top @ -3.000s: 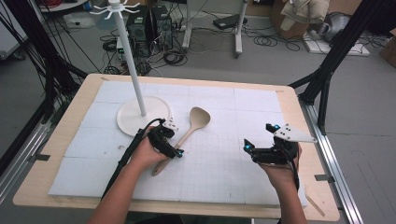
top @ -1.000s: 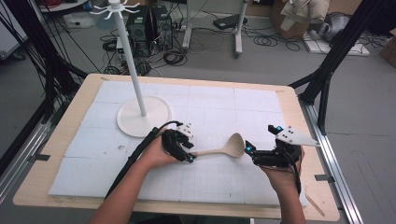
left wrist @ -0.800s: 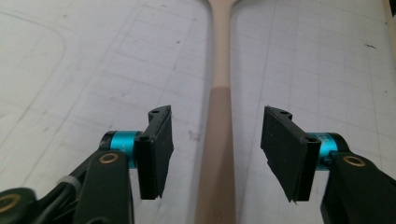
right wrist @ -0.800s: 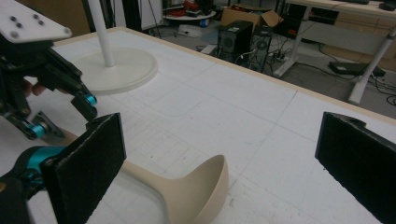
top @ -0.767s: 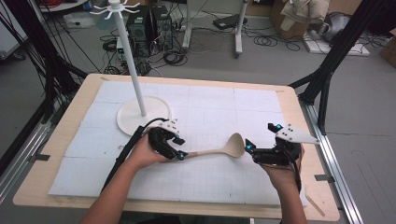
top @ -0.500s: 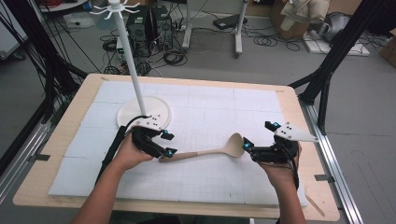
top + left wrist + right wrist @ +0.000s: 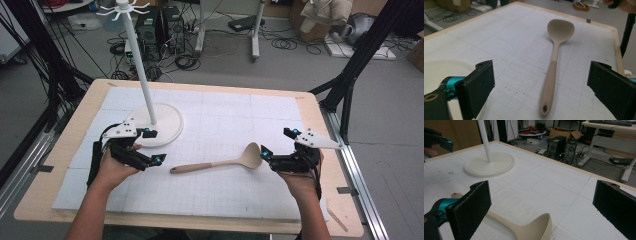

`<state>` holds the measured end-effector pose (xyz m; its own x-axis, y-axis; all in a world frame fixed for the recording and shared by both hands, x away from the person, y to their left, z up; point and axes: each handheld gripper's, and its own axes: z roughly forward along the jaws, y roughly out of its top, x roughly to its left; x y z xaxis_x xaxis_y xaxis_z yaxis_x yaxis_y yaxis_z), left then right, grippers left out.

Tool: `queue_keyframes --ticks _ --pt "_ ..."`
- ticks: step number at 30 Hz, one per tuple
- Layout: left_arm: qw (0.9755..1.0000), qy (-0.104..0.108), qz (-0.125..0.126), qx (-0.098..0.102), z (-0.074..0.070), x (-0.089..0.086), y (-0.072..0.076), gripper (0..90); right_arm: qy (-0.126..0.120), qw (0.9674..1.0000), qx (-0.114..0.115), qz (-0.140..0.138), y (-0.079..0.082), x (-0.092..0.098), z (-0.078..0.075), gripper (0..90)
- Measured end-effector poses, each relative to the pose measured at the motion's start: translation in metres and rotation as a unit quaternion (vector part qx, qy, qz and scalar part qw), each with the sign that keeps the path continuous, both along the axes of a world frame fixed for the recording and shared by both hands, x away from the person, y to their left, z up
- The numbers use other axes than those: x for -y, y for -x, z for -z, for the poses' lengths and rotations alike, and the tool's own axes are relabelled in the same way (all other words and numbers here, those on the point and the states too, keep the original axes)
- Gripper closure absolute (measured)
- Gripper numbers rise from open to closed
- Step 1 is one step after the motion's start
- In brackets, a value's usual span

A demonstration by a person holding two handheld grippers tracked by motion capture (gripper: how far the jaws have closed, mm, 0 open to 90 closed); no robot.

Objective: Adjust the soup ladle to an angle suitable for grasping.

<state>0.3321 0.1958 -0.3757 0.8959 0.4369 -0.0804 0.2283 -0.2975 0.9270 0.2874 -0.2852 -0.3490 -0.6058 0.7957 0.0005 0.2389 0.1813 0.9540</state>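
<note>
wooden ladle lying free on the table, both grippers open and empty

the ladle (image 7: 220, 162) lies flat on the white gridded mat (image 7: 225, 115), its handle end pointing toward the round base of the white hook stand (image 7: 150, 122) and its bowl turned away from it. the left gripper (image 7: 152, 147) sits just beside the stand's base, a short gap from the ladle's handle tip; its jaws have just been opening and now stand wide, with nothing pressed between them, the ladle lying on the mat ahead of them in the left gripper view (image 7: 555, 65). the right gripper (image 7: 272, 150) is well away from the stand, at the ladle's bowl end, near the bowl's rim; its jaws stand wide apart and grip nothing.
</note>
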Motion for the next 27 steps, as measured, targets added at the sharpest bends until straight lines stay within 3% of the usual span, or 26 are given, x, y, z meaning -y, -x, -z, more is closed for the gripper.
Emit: queue_keyframes --ticks 6,16,20,27 --pt "0.9985 0.040 -0.031 0.023 -0.007 -0.022 0.010 1.7 0.001 1.0000 -0.002 -0.002 0.000 0.001 0.001 0.7" --pt "0.9926 0.096 -0.054 0.051 -0.010 -0.055 0.013 1.7 0.009 0.9999 -0.007 0.001 -0.001 0.003 0.002 0.6" --pt "0.9914 0.100 -0.066 0.053 -0.009 -0.062 0.012 1.7 0.009 0.9999 -0.009 0.003 -0.005 0.007 0.001 0.6" --pt "0.9920 0.093 -0.068 0.050 -0.006 -0.061 0.011 1.7 0.016 0.9998 -0.013 0.004 -0.009 0.007 0.002 0.6"
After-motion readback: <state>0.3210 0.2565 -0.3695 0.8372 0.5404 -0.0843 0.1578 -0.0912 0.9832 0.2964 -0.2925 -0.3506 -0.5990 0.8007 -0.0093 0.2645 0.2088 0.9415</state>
